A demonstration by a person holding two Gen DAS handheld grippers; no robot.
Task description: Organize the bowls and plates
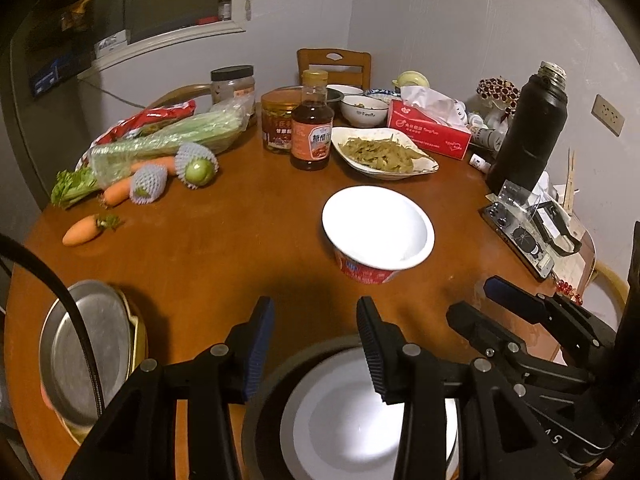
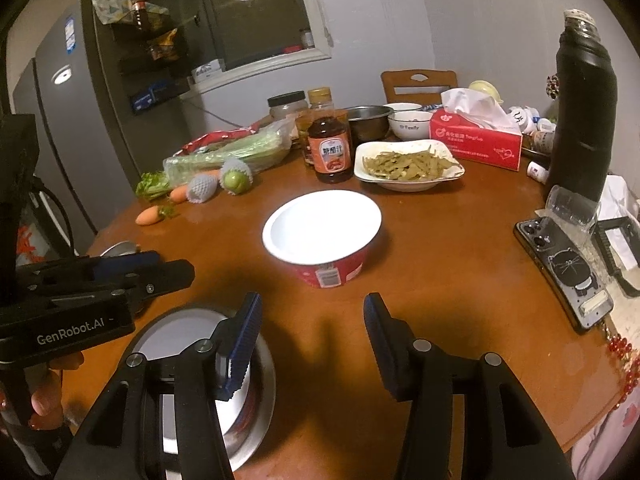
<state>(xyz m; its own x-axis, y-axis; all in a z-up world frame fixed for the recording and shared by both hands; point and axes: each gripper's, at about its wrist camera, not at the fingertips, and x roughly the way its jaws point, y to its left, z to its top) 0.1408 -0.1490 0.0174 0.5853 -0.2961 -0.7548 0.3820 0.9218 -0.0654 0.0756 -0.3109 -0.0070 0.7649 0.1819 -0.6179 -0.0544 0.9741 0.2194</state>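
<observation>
While both tongs hang over the near edge of the round bench, nothing is in them. The left tongs are wide and sit just above a stack: a white bowl nested inside a metal bowl. The right tongs are wide too, over bare wood just to the right of that same stack. So some of the tidying looks done, since two bowls are already together. A lot looks left to do. A red cup bowl with a white inside stands alone in the middle of the bench, straight ahead of both tongs, and I think it is the next one to go on the stack. A metal plate lies on top of a yellow one at the left edge. Far back, a white dish full of green food sits beside a sauce bottle and a red tissue box. Behind them are more bowls, one white with writing. The dish with food may be hard to stack. Carrots, greens, a black flask and a phone are on the bench too.
</observation>
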